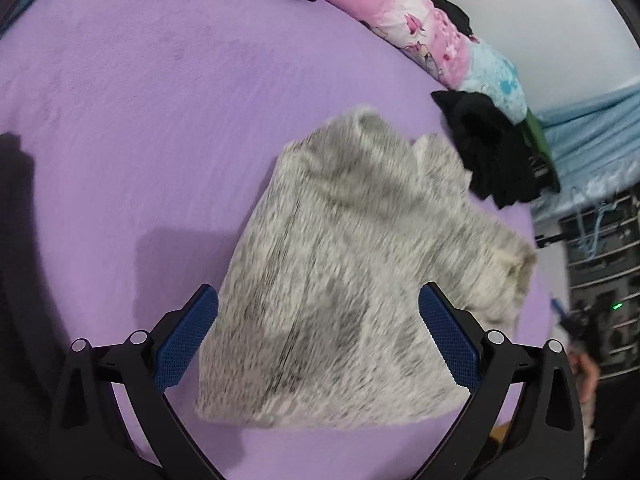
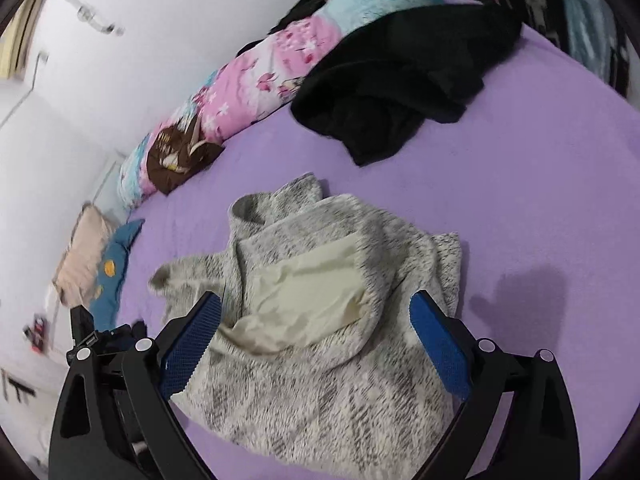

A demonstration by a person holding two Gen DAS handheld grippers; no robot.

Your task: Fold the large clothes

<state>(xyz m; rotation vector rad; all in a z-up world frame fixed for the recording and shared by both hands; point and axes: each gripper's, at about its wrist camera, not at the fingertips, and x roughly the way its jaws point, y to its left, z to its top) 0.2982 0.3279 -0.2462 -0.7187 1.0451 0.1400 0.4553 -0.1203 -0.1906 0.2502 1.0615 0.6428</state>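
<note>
Surface: a bed (image 1: 140, 100) under a purple fleece sheet, lightly rumpled. Along its far edge, against a plain white wall (image 2: 140, 20), runs a long bolster (image 2: 256, 76) in pink floral and pale blue print with a brown patch. A heap of black clothing (image 2: 400, 80) lies on the sheet just in front of the bolster's blue end; in my left view the same heap (image 1: 492, 152) sits at the bed's far corner. A blue cushion (image 2: 110, 276) and a beige pillow (image 2: 82, 256) lie at the edge of the bed in my right view. Beyond the bed corner in the left view I note dark shelving (image 1: 600, 260) and pale blue fabric (image 1: 592, 136).

Task item: a grey-and-white marled knit garment (image 1: 340, 280), lying loosely on the sheet, partly folded over itself. In the right view the garment (image 2: 320, 340) shows a cream lining patch (image 2: 308, 288) facing up and a sleeve end trailing off to the left.

My left jaws (image 1: 318, 336) stand wide apart, holding nothing; the garment lies beneath and between them, and the view is blurred, so contact cannot be confirmed. My right jaws (image 2: 316, 348) are likewise spread wide and grip nothing, with the garment's bunched middle lying between the two blue pads.
</note>
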